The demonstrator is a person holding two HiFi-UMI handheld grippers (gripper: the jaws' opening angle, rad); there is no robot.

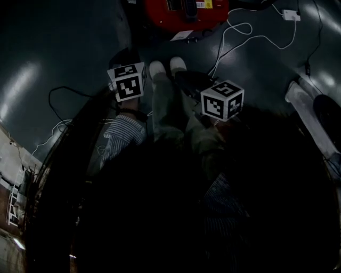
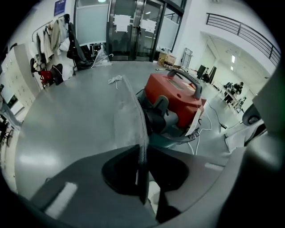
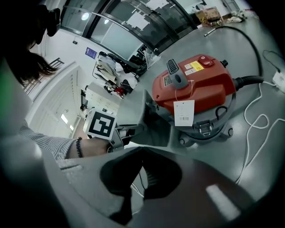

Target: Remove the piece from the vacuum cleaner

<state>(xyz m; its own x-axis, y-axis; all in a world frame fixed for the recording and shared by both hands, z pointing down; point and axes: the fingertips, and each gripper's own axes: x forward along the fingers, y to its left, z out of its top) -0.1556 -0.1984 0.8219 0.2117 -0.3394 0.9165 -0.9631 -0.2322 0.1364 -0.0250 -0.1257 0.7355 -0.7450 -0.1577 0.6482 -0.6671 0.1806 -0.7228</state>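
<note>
Head view: the red vacuum cleaner (image 1: 186,13) is shown at the top centre of the frame on a dark grey floor (image 1: 64,48). A white cable (image 1: 250,37) is looped to its right. Below it, a pair of white shoes (image 1: 165,68) is flanked by the left marker cube (image 1: 127,81) and the right marker cube (image 1: 222,99). The lower half of the frame is too dark to be read.

Left gripper view: the left gripper (image 2: 141,151) is seen at lower centre with its jaws closed on the grey piece (image 2: 129,116). This thin, translucent panel is seen nearly edge-on and rises from the jaws toward the upper middle of the frame. The vacuum cleaner is placed behind it, right of centre. Contact between the two cannot be judged from this angle.

Right gripper view: the jaws of the right gripper (image 3: 141,150) are drawn together at lower centre. Their tips meet at the lower edge of the same piece, which appears to be pinched there. The piece's left edge is held by the left gripper, beside a striped sleeve (image 3: 49,147). A white paper tag (image 3: 184,113) hangs from the vacuum cleaner's handle at upper right.
</note>
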